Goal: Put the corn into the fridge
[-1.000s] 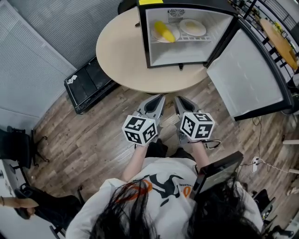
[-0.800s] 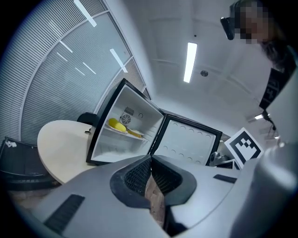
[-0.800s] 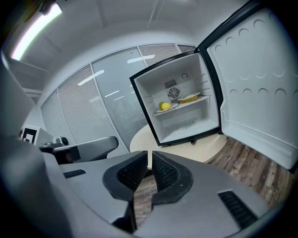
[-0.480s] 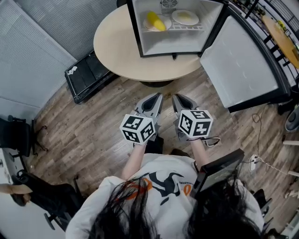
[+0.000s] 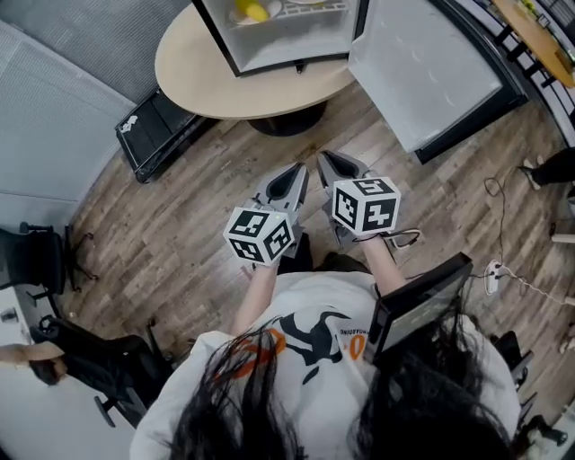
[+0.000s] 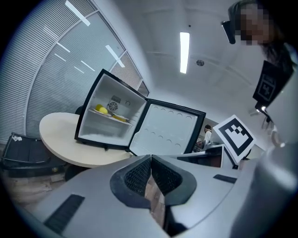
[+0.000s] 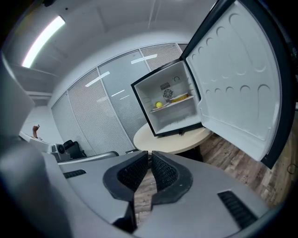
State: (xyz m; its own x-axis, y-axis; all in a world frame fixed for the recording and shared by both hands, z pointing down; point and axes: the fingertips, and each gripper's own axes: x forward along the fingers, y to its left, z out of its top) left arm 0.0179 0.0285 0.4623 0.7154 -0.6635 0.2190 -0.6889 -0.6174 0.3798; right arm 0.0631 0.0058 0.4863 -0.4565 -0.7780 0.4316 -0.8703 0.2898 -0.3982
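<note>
- Since the earlier frames, the person has backed away from the table; the fridge now sits higher in the head view, cut off by the top edge.
- The grey left gripper (image 5: 299,169) with its marker cube is held out in front of the person's white shirt (image 5: 314,328), its jaws pressed together with nothing between them.
- The grey right gripper (image 5: 322,158) is just beside it, its jaws likewise closed and empty.
- Below both lies the brown wood-plank floor (image 5: 171,243), with a flat black case (image 5: 157,135) near the table's foot.
- Farther off stands the round beige table (image 5: 202,76).
- The small black fridge with a white interior (image 5: 278,45) stands on the table, and its white-lined door (image 5: 422,72) is swung wide open.
- The yellow corn (image 5: 252,11) is inside the fridge, on the left of the upper wire shelf.
</note>
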